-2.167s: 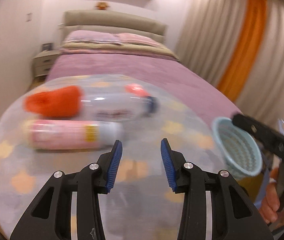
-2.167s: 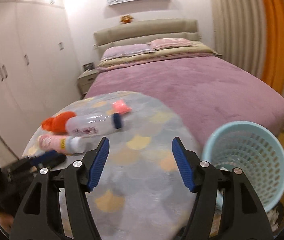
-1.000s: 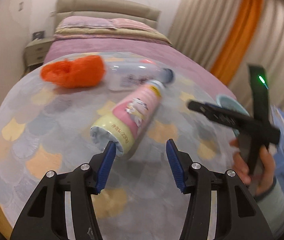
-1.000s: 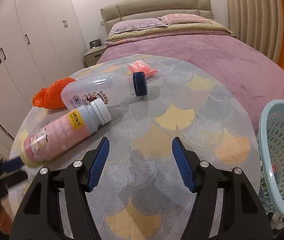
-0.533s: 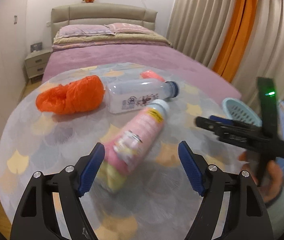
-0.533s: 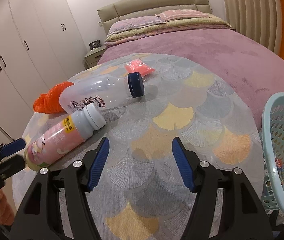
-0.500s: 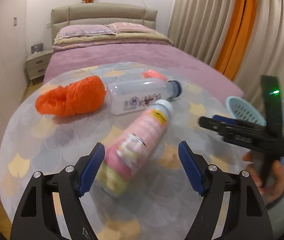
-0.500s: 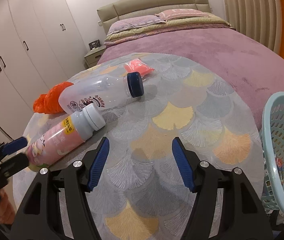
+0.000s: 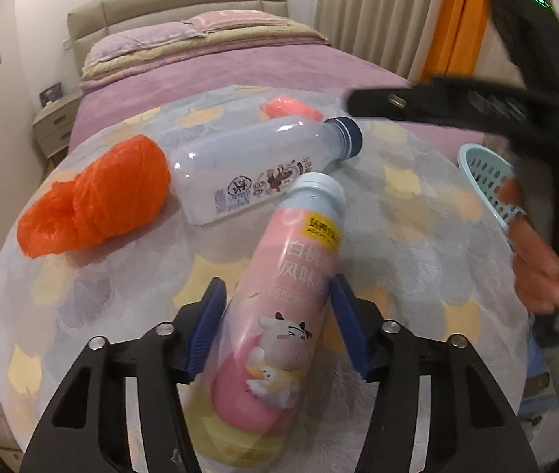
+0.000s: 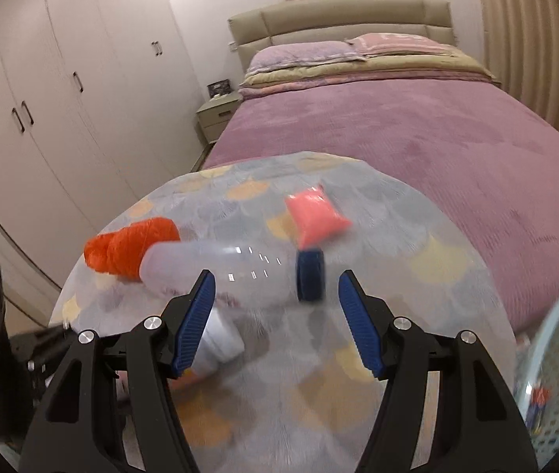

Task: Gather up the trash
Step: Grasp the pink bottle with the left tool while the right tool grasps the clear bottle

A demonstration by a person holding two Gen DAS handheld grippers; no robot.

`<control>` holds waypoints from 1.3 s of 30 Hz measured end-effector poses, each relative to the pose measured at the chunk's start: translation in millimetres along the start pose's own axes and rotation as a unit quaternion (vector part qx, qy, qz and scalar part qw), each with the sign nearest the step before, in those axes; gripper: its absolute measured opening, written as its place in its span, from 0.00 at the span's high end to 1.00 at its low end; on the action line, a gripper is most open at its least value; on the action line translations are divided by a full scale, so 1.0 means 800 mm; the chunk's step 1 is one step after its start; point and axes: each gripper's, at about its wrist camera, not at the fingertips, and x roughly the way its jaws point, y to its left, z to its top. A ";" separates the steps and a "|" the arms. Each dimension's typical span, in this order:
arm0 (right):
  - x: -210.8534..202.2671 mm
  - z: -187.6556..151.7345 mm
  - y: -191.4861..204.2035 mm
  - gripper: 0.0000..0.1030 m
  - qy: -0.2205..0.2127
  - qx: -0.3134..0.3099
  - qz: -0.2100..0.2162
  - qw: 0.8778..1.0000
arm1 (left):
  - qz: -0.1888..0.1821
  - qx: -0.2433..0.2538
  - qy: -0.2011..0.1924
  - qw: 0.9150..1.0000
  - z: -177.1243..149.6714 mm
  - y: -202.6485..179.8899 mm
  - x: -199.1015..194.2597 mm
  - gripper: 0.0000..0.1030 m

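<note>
A pink bottle [image 9: 279, 315] with a white cap lies on the round table [image 9: 417, 236]. Its lower body sits between the jaws of my left gripper [image 9: 277, 327], which are closing, and both blue pads touch its sides. Behind it lie a clear bottle [image 9: 247, 173] with a blue cap, a crumpled orange bag [image 9: 94, 205] and a small pink packet [image 9: 287, 108]. My right gripper [image 10: 275, 315] is open and holds nothing. It hovers just short of the clear bottle [image 10: 232, 272], whose blue cap shows between its fingers.
A light blue mesh basket [image 10: 555, 354] stands off the table's right edge with some scraps inside. A purple bed [image 10: 397, 126] lies behind the table, white wardrobes [image 10: 62, 98] fill the left wall and a nightstand [image 10: 216, 118] stands by the bed. A hand [image 9: 535, 260] holds the right gripper.
My left jaws spread wide, slid forward along the pink bottle and came in on its body. The right gripper rose and moved left over the table toward the clear bottle.
</note>
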 end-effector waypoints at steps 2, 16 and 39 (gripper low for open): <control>0.013 0.018 -0.001 0.40 0.011 0.000 0.018 1.000 | 0.000 -0.009 -0.003 1.000 -0.008 -0.001 -0.007 0.51; 0.084 0.035 -0.007 0.40 0.140 0.045 0.099 0.984 | 0.011 -0.143 -0.039 0.989 -0.073 0.054 -0.062 0.54; 0.104 0.017 0.008 0.32 0.143 0.142 0.051 0.978 | 0.006 -0.199 -0.060 0.978 -0.074 0.081 -0.069 0.55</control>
